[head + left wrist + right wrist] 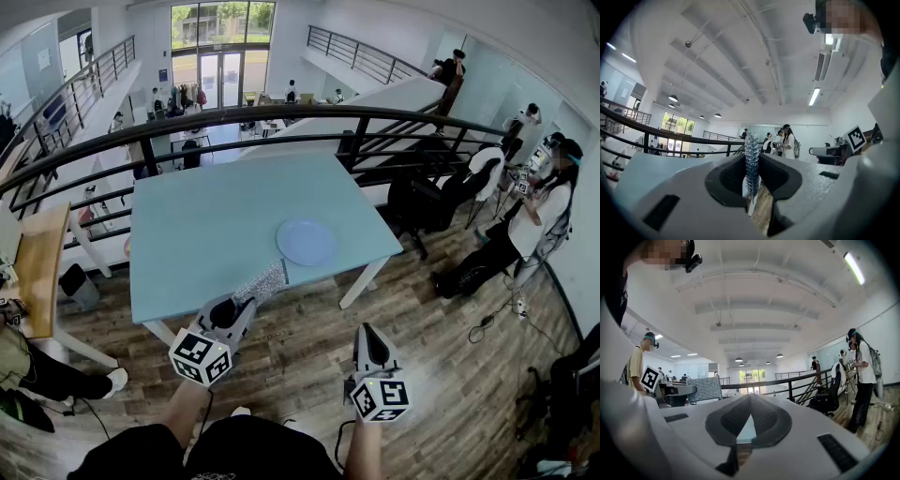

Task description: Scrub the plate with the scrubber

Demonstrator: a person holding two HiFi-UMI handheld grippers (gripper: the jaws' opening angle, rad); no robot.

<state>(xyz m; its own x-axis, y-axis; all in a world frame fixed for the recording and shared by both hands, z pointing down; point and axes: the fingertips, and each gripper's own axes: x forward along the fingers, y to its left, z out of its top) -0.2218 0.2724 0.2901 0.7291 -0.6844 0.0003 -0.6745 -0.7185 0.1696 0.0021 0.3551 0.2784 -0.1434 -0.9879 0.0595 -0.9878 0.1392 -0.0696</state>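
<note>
Mezzanine-type space with a dark railing [281, 117] and wood floor [300, 356], plus a light blue tabletop [206, 234] right in front. The plate [307, 242] is pale blue and round. It sits flat near the tabletop's front right edge, and neither tool is touching it.

The left tongs [246, 305] are pinching the scrubber [264, 281], a silvery mesh strip. From the head view its long axis runs from the tongs up and to the right, with the far end over the near edge of the tabletop, just short of the plate. In the left gripper view the scrubber [751, 161] is edge-on, a thin upright strip clamped between the two pads.

The right tongs [367, 330] hang over the floor, well off to the right of the scrubber, and their tips are pressed together [750, 397].

As for labels, all I can see are the black-and-white square markers on each gripper's cube.
</note>
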